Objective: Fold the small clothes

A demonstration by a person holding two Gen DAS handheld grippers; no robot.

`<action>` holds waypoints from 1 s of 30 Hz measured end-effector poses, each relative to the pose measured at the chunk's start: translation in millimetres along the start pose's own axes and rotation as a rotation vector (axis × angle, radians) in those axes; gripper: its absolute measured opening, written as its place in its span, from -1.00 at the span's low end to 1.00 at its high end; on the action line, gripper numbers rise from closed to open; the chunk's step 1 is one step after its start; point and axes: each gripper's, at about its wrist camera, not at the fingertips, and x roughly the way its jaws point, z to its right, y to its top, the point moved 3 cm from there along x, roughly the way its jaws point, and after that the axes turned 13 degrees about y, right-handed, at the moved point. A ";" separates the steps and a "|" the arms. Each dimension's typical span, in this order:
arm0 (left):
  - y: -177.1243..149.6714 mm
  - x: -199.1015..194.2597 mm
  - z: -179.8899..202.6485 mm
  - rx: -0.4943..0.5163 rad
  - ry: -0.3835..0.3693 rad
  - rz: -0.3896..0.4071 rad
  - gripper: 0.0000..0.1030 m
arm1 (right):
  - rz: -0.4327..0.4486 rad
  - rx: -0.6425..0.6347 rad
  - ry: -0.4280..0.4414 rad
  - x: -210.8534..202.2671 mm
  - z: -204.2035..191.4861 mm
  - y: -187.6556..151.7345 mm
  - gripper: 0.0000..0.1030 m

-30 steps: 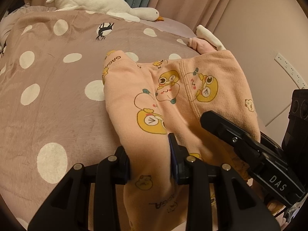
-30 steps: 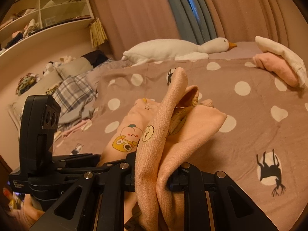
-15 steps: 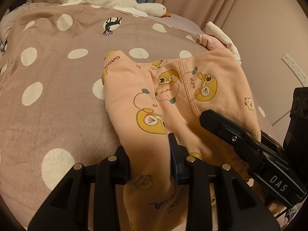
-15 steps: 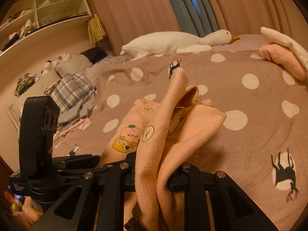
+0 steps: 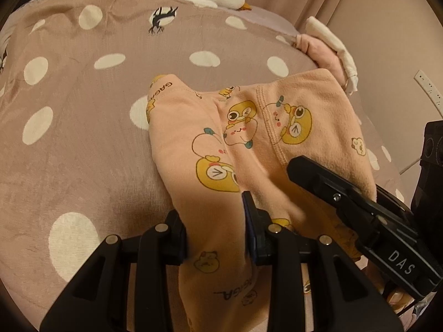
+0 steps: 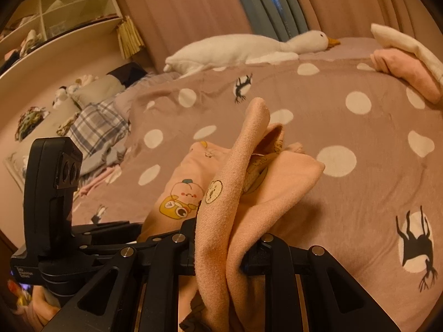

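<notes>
Soft, limp peach cartoon-print cotton garment is clamped at bunched 6 o'clock edges by left gripper and right gripper jaws; light, droops easily.

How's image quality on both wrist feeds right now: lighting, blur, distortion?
Left wrist view: dim warm light, strong fisheye bending, dark corners; the peach garment is sharp, with the left gripper shadowing its near part. Right wrist view: same orange cast; cloth bunched at the right gripper blocks the centre; the shelves look soft.

Peach pants with yellow cartoon prints; mauve blanket, white dots; white goose toy; black grippers
</notes>
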 end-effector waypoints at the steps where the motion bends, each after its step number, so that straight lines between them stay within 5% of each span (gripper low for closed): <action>1: -0.9 3.2 -0.3 -0.002 0.003 -0.008 -0.40 | -0.007 0.011 -0.004 2.4 2.5 -1.5 -0.58; 16: -3.4 18.5 -5.8 -0.013 0.026 -0.049 -0.27 | -0.016 0.130 -0.024 2.5 32.3 -12.9 -0.58; 30: -6.7 20.2 -11.0 -0.012 0.079 -0.049 0.11 | -0.023 0.246 -0.048 -2.5 55.3 -19.6 -0.58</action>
